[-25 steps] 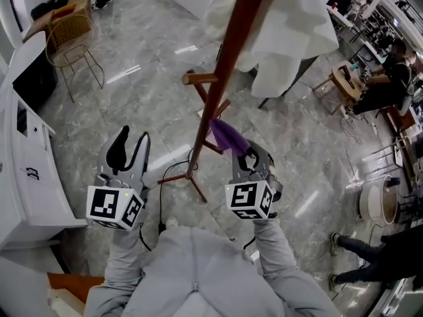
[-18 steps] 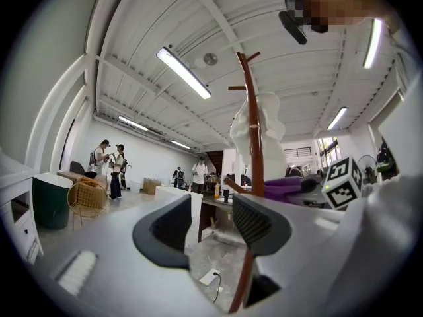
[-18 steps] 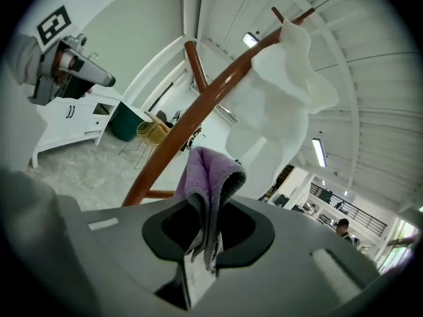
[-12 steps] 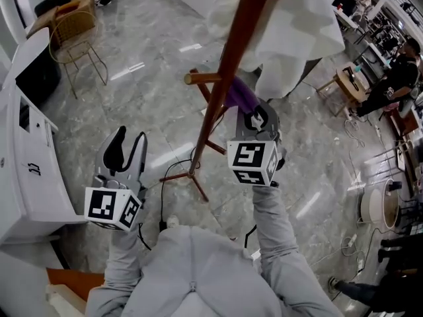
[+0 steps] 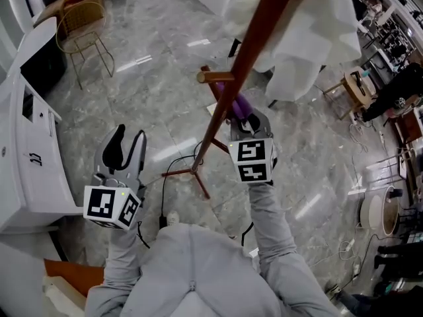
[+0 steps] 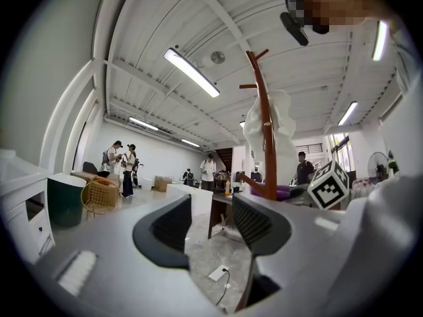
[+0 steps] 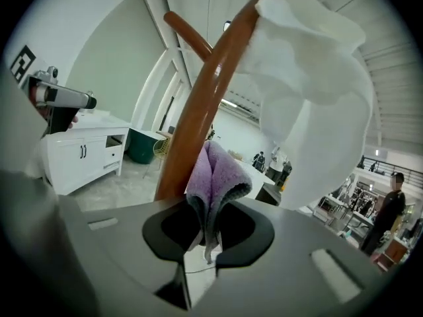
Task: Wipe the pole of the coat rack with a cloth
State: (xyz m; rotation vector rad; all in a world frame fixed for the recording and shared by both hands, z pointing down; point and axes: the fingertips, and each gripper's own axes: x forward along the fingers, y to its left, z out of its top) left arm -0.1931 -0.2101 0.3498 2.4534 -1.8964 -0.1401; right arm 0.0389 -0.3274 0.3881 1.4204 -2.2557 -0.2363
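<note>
Two hand-held grippers: the right hand-held gripper [image 7: 208, 224] is clamped on one folded purple terry cloth [image 7: 215, 170], which lies against the right side of the single brown wooden coat rack pole [image 7: 198, 104]. The left hand-held gripper [image 6: 210, 222], near left, is half-open and holds nothing. One white garment [image 5: 310, 32] hangs far up the pole.

The right gripper [image 5: 245, 120] has slid the cloth [image 5: 239, 104] up the pole [image 5: 255, 35].
</note>
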